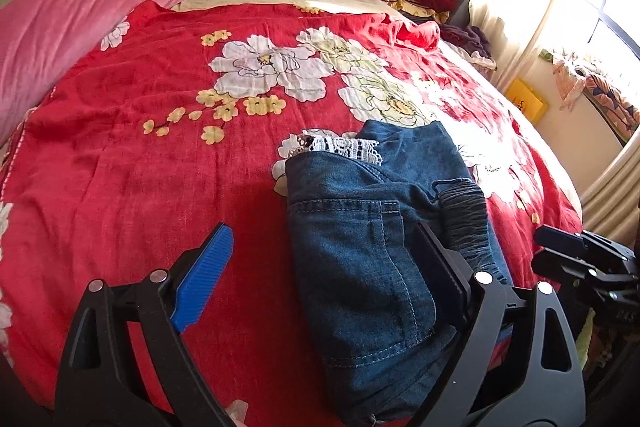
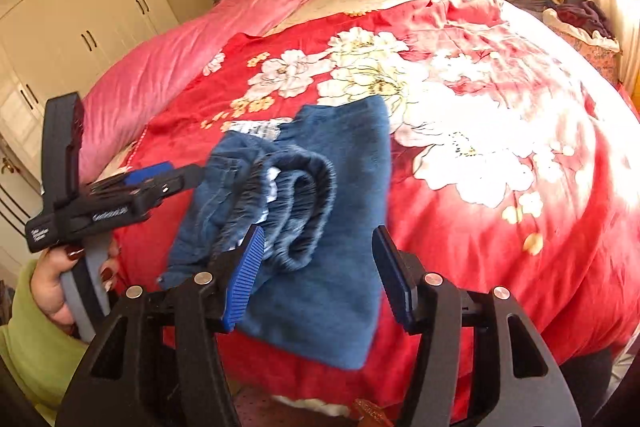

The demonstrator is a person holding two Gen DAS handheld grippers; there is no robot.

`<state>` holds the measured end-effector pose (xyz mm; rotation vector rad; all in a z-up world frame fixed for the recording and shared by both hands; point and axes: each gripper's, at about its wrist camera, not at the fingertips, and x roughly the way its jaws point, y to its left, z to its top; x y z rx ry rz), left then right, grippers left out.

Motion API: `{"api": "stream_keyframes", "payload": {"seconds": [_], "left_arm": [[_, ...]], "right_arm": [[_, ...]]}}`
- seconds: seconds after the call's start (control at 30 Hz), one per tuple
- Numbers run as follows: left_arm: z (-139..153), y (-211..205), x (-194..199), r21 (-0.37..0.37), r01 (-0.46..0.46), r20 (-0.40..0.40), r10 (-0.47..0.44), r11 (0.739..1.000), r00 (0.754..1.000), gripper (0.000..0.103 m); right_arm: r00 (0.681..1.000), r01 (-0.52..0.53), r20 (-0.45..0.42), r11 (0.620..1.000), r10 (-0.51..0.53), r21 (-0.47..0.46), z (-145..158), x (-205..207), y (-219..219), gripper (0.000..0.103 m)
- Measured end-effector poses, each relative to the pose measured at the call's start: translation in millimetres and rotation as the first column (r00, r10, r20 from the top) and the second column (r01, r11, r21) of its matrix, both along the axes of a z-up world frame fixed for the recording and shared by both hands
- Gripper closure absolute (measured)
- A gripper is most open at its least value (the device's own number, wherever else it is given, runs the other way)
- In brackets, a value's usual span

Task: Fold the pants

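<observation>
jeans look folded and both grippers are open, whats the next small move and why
Probably draw both grippers back and clear of the bed. The jeans lie as a compact folded bundle on the red floral blanket, with the elastic waistband tucked on top. The left gripper and right gripper both stand open with nothing pinched, so the fold seems finished.

Pants (image 1: 360, 247): blue denim, matt, pale stitching; gathered waistband (image 1: 464, 215) ribbed, dark; white lace trim (image 1: 344, 147), openwork. Bedspread (image 1: 140, 167): red floral cloth, crinkled weave, matt. Quilt (image 1: 60, 27), upper left: pink, soft, faint sheen. Left tongs (image 1: 320, 275): black matt plastic, bright metal rivets, blue ribbed pad (image 1: 204, 279). Right tongs (image 2: 320, 275): same. Wardrobe (image 2: 60, 7), upper left: cream, smooth, slight gloss.
</observation>
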<state>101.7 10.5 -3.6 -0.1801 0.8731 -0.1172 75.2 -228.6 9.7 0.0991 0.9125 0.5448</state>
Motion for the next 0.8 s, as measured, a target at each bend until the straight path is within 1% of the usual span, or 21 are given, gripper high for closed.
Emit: {"api": "stream_keyframes", "payload": {"seconds": [0.07, 0.17, 0.33, 0.4, 0.47, 0.5, 0.53, 0.57, 0.6, 0.63, 0.67, 0.7, 0.73, 0.8], "left_arm": [[-9, 0, 2, -0.013, -0.003, -0.023, 0.002, 1.0, 1.0, 0.02], [-21, -2, 5, -0.029, 0.0, -0.053, -0.002, 1.0, 0.999, 0.02], [-34, -11, 11, -0.029, 0.013, -0.073, -0.015, 0.999, 0.997, 0.02], [-38, -12, 13, -0.031, 0.013, -0.08, -0.016, 0.999, 0.997, 0.02], [-41, -15, 15, -0.032, 0.014, -0.08, -0.016, 0.999, 0.997, 0.02], [-42, -16, 15, -0.039, 0.014, -0.082, -0.017, 0.999, 0.996, 0.02], [-42, -16, 16, -0.05, 0.014, -0.083, -0.018, 0.999, 0.996, 0.025], [-42, -17, 17, -0.063, 0.016, -0.082, -0.021, 0.998, 0.996, 0.031], [-40, -19, 17, -0.081, 0.025, -0.079, -0.032, 0.996, 0.996, 0.048], [-39, -20, 17, -0.089, 0.027, -0.076, -0.034, 0.996, 0.997, 0.054], [-36, -23, 17, -0.075, 0.028, -0.071, -0.034, 0.997, 0.997, 0.057], [-34, -26, 16, -0.069, 0.039, -0.064, -0.043, 0.997, 0.997, 0.067], [-30, -27, 15, -0.067, 0.037, -0.056, -0.041, 0.997, 0.998, 0.071], [-24, -23, 15, -0.087, 0.029, -0.043, -0.032, 0.996, 0.999, 0.073]], "right_arm": [[1.0, 0.0, -0.022, 1.0, 0.0, -0.006, -5, 12, -2, 0.048], [0.998, -0.004, -0.066, 1.0, 0.005, 0.012, -15, 32, -2, 0.048], [0.989, -0.038, -0.146, 0.999, 0.038, 0.003, -42, 53, 9, 0.048], [0.987, -0.047, -0.157, 0.999, 0.047, 0.006, -52, 59, 11, 0.048], [0.986, -0.05, -0.159, 0.998, 0.054, 0.027, -58, 62, 11, 0.048], [0.986, -0.057, -0.155, 0.998, 0.062, 0.041, -59, 62, 11, 0.05], [0.986, -0.067, -0.152, 0.996, 0.074, 0.056, -60, 63, 11, 0.059], [0.984, -0.081, -0.152, 0.993, 0.093, 0.081, -61, 63, 11, 0.064], [0.983, -0.093, -0.148, 0.99, 0.108, 0.107, -61, 63, 12, 0.075], [0.983, -0.103, -0.142, 0.987, 0.121, 0.126, -60, 62, 12, 0.087], [0.983, -0.111, -0.128, 0.985, 0.128, 0.136, -57, 60, 13, 0.09], [0.985, -0.116, -0.111, 0.984, 0.131, 0.135, -52, 58, 15, 0.091], [0.987, -0.123, -0.089, 0.983, 0.136, 0.136, -46, 56, 16, 0.091], [0.989, -0.13, -0.049, 0.981, 0.139, 0.147, -33, 54, 17, 0.091]]}}
